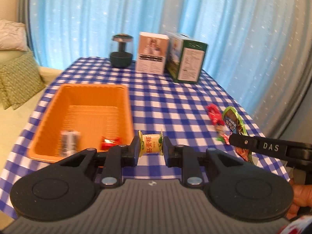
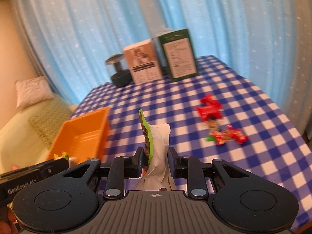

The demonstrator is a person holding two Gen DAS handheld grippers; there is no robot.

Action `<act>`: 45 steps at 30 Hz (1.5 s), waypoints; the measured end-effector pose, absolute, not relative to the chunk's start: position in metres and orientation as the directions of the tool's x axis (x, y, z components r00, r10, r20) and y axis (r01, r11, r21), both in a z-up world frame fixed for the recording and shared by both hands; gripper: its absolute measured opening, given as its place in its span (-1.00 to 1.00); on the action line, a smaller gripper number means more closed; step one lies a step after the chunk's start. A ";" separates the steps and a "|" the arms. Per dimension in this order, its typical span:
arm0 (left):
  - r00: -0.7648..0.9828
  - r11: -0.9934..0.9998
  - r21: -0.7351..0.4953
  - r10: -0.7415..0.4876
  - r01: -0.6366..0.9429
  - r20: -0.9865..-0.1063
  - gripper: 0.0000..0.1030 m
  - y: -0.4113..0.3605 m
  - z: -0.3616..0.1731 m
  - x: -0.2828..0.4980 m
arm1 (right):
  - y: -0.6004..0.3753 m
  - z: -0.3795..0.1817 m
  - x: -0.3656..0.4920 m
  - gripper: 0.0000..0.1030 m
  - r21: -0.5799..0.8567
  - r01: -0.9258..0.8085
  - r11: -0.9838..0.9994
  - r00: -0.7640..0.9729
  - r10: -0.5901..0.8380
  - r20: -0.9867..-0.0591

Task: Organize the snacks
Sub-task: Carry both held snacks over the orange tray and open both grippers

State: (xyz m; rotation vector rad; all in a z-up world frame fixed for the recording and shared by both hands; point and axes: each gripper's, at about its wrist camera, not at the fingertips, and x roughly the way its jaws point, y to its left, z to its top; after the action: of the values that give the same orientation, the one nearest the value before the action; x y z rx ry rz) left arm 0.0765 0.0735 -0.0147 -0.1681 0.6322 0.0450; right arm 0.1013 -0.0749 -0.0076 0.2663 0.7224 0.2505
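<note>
My left gripper (image 1: 151, 146) is shut on a small yellow wrapped candy (image 1: 150, 144), held just right of the orange basket (image 1: 85, 89). The basket holds a white-wrapped snack (image 1: 69, 142) and a red candy (image 1: 110, 142). My right gripper (image 2: 154, 156) is shut on a green-edged snack packet (image 2: 156, 148) with a white back, held upright above the table. It also shows in the left wrist view (image 1: 233, 121), with the right gripper's finger (image 1: 259, 147) below it. Loose red candies (image 2: 210, 107) and more red wrappers (image 2: 228, 135) lie on the checked cloth to the right.
At the back of the blue-checked table (image 1: 175, 107) stand a dark jar-like object (image 1: 121, 51), a white box (image 1: 152, 53) and a green box (image 1: 187, 58). Blue curtains hang behind. A sofa with cushions (image 1: 17, 74) is at the left.
</note>
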 end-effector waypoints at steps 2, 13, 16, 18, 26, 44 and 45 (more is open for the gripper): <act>0.808 0.985 -0.134 0.010 -0.111 -0.590 -0.58 0.086 -0.010 0.075 | -0.061 -0.004 0.104 -0.48 0.327 -0.156 0.932 0.718 0.335 -0.610; 0.803 0.975 -0.114 0.086 -0.188 -0.589 -0.58 0.141 0.008 0.080 | -0.003 0.002 0.128 -0.48 0.327 -0.263 0.908 0.683 0.415 -0.601; 0.799 0.975 -0.110 0.091 -0.193 -0.595 -0.58 0.153 0.009 0.084 | 0.009 0.001 0.136 -0.48 0.329 -0.283 0.901 0.672 0.431 -0.602; 0.796 0.975 -0.107 0.094 -0.196 -0.598 -0.58 0.160 0.010 0.087 | 0.017 0.000 0.140 -0.48 0.329 -0.295 0.897 0.666 0.440 -0.603; 0.784 0.974 -0.101 0.099 -0.202 -0.613 -0.58 0.179 0.007 0.103 | 0.043 -0.005 0.159 -0.48 0.338 -0.327 0.883 0.641 0.470 -0.607; 0.739 0.975 -0.135 0.040 -0.176 -0.673 -0.58 0.226 -0.029 0.156 | 0.087 -0.046 0.205 -0.48 0.387 -0.336 0.858 0.542 0.513 -0.666; 0.733 0.976 -0.129 0.040 -0.173 -0.679 -0.58 0.228 -0.032 0.160 | 0.089 -0.049 0.208 -0.48 0.391 -0.335 0.857 0.537 0.515 -0.669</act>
State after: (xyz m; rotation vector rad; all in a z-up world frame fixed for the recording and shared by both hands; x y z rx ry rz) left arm 0.1597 0.2279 -0.0319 -0.1888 0.7395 0.1178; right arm 0.2085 0.0891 -0.0485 0.2271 0.8676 0.5106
